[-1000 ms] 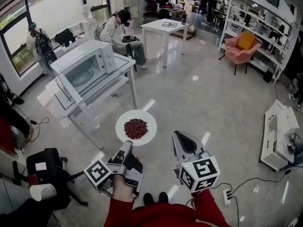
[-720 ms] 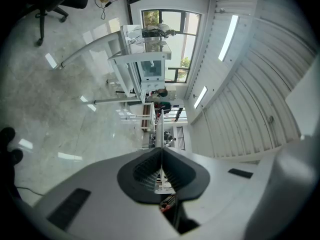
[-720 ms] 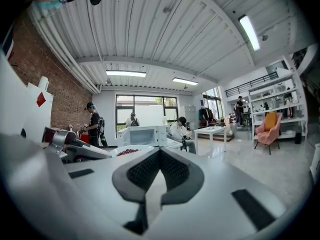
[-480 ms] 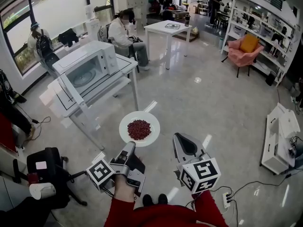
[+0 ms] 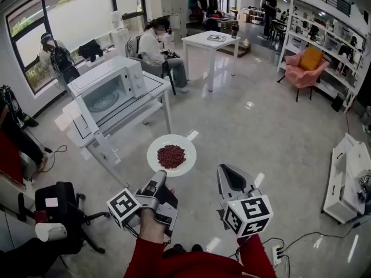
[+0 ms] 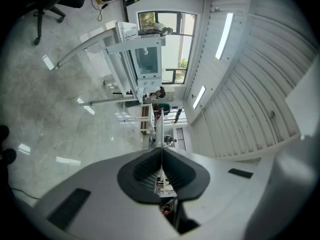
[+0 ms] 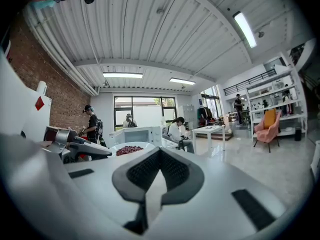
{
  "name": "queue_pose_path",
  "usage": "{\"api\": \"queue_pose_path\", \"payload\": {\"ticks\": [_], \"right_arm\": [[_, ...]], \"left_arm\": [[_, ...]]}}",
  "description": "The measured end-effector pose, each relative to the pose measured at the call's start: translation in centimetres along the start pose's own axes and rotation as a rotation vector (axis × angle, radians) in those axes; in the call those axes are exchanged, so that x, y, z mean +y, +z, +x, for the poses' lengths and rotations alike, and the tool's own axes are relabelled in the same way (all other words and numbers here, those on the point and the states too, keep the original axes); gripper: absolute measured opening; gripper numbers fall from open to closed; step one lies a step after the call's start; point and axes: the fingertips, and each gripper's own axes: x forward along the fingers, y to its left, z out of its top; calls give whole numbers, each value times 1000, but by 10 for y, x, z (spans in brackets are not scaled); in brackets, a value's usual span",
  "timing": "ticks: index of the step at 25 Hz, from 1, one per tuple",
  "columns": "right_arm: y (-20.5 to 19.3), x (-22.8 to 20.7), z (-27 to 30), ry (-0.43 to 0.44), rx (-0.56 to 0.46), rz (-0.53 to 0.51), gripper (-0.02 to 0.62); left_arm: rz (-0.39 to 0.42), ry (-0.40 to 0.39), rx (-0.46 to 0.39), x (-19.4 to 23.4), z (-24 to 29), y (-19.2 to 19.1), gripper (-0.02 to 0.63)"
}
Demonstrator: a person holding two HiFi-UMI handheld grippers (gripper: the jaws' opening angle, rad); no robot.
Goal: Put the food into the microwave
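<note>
The left tool (image 5: 160,180) is clenched on the near rim of a white plate (image 5: 156,147). In the left gripper view its jaws are pressed together on the plate's thin white edge, which runs straight out between them. The plate reaches forward from the tool's tips and is held level in the air above the floor. A heap of red beans (image 5: 171,156) lies in the middle of the plate, just ahead of the tool and not touching it. The right tool (image 5: 226,171) is clenched on nothing, its jaws together with only air ahead of them. It hangs to the right of the plate, apart from it, with its tips about level with the plate's near rim. From the right gripper view, the beans and the left tool show off to the left. Farther out, ahead and to the left of the plate, a white microwave (image 5: 108,86) stands on a white bench (image 5: 154,84), its front turned toward the plate. The plate is well short of the microwave, with bare floor (image 5: 255,132) between them.
</note>
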Motion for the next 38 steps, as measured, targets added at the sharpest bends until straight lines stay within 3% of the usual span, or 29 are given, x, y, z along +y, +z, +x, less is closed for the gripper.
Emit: {"api": "queue_pose_path", "payload": {"ticks": [22, 36, 38], "right_arm": [[-5, -43, 58, 37, 40, 27, 14], [13, -52, 201, 139, 84, -8, 14], [14, -53, 220, 154, 88, -14, 14]], "left_arm": [[-18, 18, -56, 10, 69, 22, 17], [-7, 51, -138, 20, 168, 116, 17], [-22, 24, -154, 15, 182, 128, 17]]}}
